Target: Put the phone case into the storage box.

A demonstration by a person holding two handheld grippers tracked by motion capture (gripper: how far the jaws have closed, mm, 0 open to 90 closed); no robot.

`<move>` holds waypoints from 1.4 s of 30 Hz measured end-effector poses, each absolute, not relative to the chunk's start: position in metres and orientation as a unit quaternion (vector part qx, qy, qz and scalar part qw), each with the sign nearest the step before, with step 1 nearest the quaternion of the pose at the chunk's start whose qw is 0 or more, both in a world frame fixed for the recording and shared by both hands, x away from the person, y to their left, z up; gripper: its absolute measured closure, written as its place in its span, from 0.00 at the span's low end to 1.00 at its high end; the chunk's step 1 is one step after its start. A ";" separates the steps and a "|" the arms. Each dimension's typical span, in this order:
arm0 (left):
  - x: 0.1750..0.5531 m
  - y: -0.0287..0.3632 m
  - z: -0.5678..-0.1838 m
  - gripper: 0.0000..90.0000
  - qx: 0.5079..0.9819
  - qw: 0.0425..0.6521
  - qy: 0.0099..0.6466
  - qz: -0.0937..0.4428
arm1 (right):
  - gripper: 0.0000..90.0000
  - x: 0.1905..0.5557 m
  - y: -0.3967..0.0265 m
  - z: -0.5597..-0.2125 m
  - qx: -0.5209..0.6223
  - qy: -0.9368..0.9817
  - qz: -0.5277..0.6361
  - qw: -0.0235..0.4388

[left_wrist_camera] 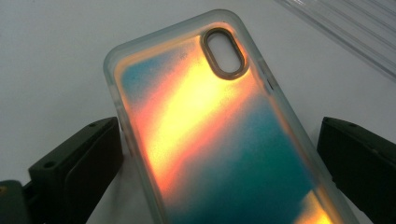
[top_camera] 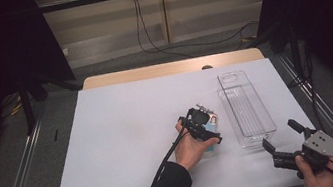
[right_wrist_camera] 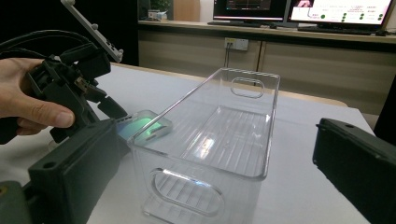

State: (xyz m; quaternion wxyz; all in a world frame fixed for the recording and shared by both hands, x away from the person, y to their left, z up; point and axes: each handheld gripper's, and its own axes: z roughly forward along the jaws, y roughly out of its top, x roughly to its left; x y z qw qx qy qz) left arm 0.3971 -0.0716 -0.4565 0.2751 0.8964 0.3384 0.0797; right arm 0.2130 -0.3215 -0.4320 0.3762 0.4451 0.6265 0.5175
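- Two grippers in use: left gripper (top_camera: pixel 209 128) jaws spread either side of phone case (left_wrist_camera: pixel 219 135), not yet pinching; case flat on white sheet (top_camera: pixel 125 130), just beside clear bin (top_camera: pixel 246 107).
- Right gripper (top_camera: pixel 283 142) spread, empty, near bin's end.
- Risk: slick case edges; off-centre squeeze may skid or flip case.

On the table (top_camera: pixel 110 133) I have my left gripper (top_camera: pixel 204 129) over the phone case (left_wrist_camera: pixel 219 140), which lies between its jaws. The bin (top_camera: pixel 245 109) stands just to its right. My right gripper (top_camera: pixel 284 143) is in front of the bin.
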 end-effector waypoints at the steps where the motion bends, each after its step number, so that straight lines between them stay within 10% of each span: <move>1: 0.398 -0.071 -0.455 0.03 0.896 0.273 0.340 0.080 | 0.00 0.213 -0.322 -0.432 0.445 0.626 0.518 0.376; 6: 0.401 -0.063 -0.452 0.18 0.899 0.277 0.332 0.074 | 0.00 0.213 -0.322 -0.432 0.445 0.626 0.518 0.377; 42: 0.389 -0.023 -0.429 0.19 0.881 0.355 0.298 0.096 | 0.00 0.213 -0.321 -0.432 0.447 0.625 0.517 0.377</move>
